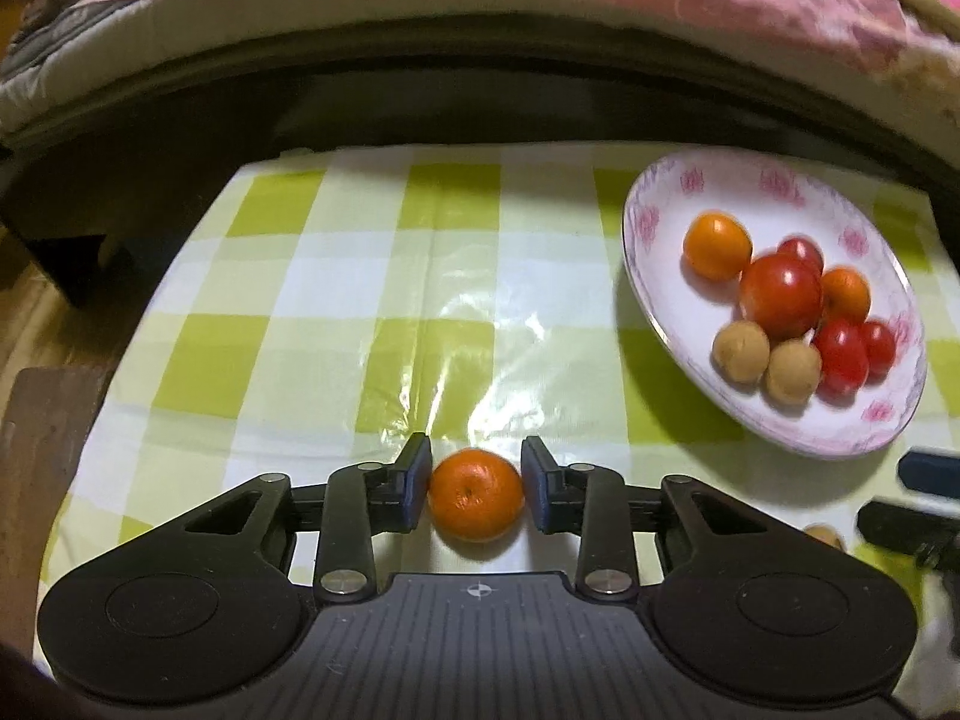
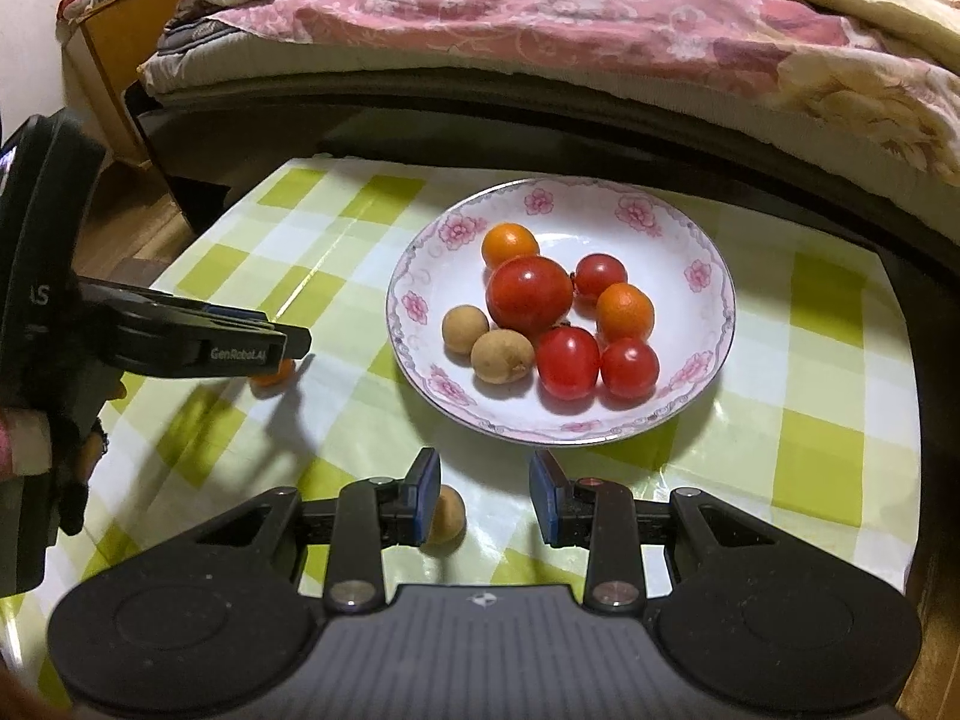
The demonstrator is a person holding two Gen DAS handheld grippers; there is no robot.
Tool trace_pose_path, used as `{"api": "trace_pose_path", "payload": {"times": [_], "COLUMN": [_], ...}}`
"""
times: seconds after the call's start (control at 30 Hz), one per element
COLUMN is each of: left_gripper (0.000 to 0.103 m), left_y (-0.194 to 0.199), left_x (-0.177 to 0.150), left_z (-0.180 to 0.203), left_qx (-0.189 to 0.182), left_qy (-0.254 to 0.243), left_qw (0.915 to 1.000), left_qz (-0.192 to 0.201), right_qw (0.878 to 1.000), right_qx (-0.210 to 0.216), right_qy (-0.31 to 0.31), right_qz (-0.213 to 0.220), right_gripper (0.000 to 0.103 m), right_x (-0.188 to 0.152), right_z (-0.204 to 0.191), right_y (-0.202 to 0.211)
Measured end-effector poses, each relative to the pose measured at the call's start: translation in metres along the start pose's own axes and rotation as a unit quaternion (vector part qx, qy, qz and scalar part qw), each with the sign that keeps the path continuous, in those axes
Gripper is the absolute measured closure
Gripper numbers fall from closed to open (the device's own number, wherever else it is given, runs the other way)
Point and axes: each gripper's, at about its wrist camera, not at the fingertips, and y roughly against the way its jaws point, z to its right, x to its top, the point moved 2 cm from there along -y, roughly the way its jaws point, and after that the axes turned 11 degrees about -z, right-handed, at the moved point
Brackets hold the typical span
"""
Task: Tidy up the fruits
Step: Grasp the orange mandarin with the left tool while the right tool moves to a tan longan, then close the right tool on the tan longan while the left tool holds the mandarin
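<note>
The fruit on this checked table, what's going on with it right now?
A person is gathering fruit onto the flowered plate, one gripper in each hand. The left gripper has its pads on either side of a small orange on the tablecloth, touching or nearly so. The right gripper is open, with a small brown fruit by its left finger. The plate already holds tomatoes, oranges and brown fruits.

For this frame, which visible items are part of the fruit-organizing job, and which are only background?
Part of the job:
- left gripper, its pads at the small orange
- right gripper, open
- brown longan beside its left finger
- floral plate with fruit already in it

Background:
- checked tablecloth
- bed with pink quilt
- wooden nightstand
</note>
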Motion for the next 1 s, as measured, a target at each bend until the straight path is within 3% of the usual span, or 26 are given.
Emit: {"api": "trace_pose_path", "payload": {"times": [0.23,0.57,1.0], "left_gripper": [0.063,0.063,0.061], "left_y": [0.005,0.036,0.022], "left_x": [-0.001,-0.031,-0.045], "left_z": [-0.003,0.007,0.016], "left_qx": [-0.011,-0.032,-0.047], "left_qy": [0.002,-0.03,-0.057], "left_qw": [0.9999,0.999,0.9968], "left_qz": [-0.005,-0.009,-0.032], "right_qw": [1.0,1.0,0.999], "right_qx": [-0.001,0.004,0.026], "right_qy": [-0.006,-0.007,-0.004], "right_qz": [-0.002,-0.017,-0.02], "right_gripper": [0.067,0.067,0.066], "right_x": [0.001,-0.005,0.0], "right_z": [0.003,0.006,-0.004], "right_y": [-0.002,-0.006,-0.018]}}
